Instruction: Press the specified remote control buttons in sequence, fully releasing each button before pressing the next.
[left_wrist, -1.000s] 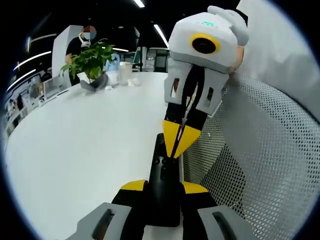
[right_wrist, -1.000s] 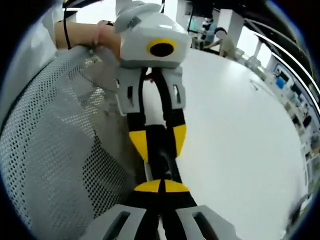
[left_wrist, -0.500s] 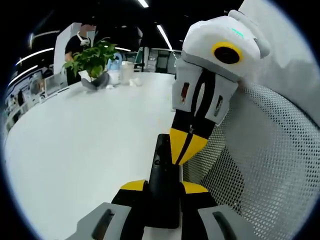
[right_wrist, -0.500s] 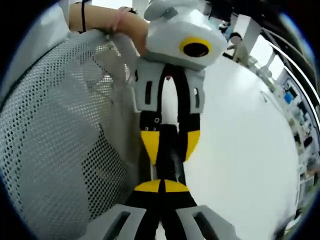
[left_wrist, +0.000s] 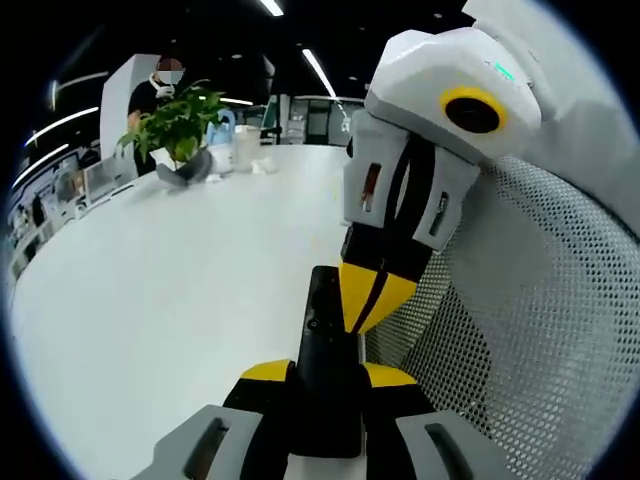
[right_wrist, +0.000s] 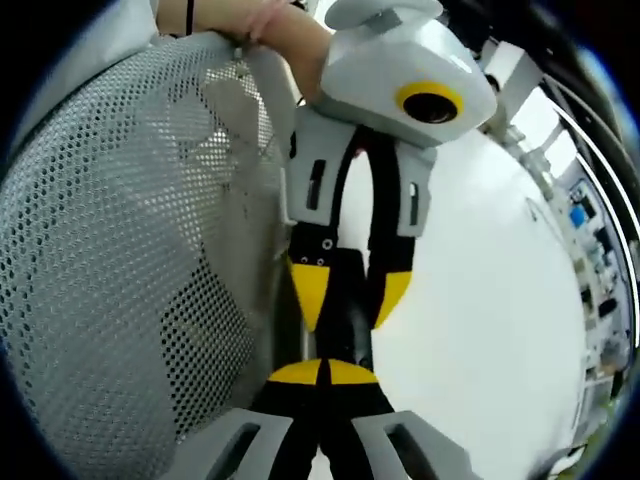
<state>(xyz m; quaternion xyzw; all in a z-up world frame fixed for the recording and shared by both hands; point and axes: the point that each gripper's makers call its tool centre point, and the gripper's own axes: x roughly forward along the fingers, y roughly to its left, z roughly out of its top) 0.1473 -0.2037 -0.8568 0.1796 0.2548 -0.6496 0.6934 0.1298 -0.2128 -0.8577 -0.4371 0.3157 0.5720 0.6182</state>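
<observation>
Remote: black remote control (left_wrist: 322, 370) sits lengthwise between the left gripper (left_wrist: 325, 375) fingers, its far end pointing toward 12 o'clock over the white tabletop (left_wrist: 160, 290); in the right gripper view it shows as a dark bar (right_wrist: 345, 325) held by that same gripper, entering from 12 o'clock.
Left fingers: clamped narrow on the remote's near end, yellow pads (left_wrist: 268, 371) tight against both of its sides.
Right fingers: closed tip to tip into one yellow point on the right gripper (right_wrist: 322, 374), holding nothing; in the left gripper view this point (left_wrist: 372, 295) hangs at the remote's far half, at about 1 o'clock from its middle.
Change: a second ago the point lay lower along the remote's face and looked to be on it; now it stands slightly higher and more to the right edge. I read this as a lift off a button, though whether the tip is fully clear of the surface cannot be told.
Meaning for task: one press looks finished or nearly so; a full release should be confirmed before the next button.
Around: potted plant (left_wrist: 175, 125) and a few small white containers (left_wrist: 245, 148) at the tabletop's far end, about 11 o'clock, well apart from the remote; a person stands behind them.
In the way: grey mesh chair back (left_wrist: 520, 330) just beside the remote at 3 o'clock, crowding the right gripper's approach; the gripper's body also hides the remote's far buttons.
</observation>
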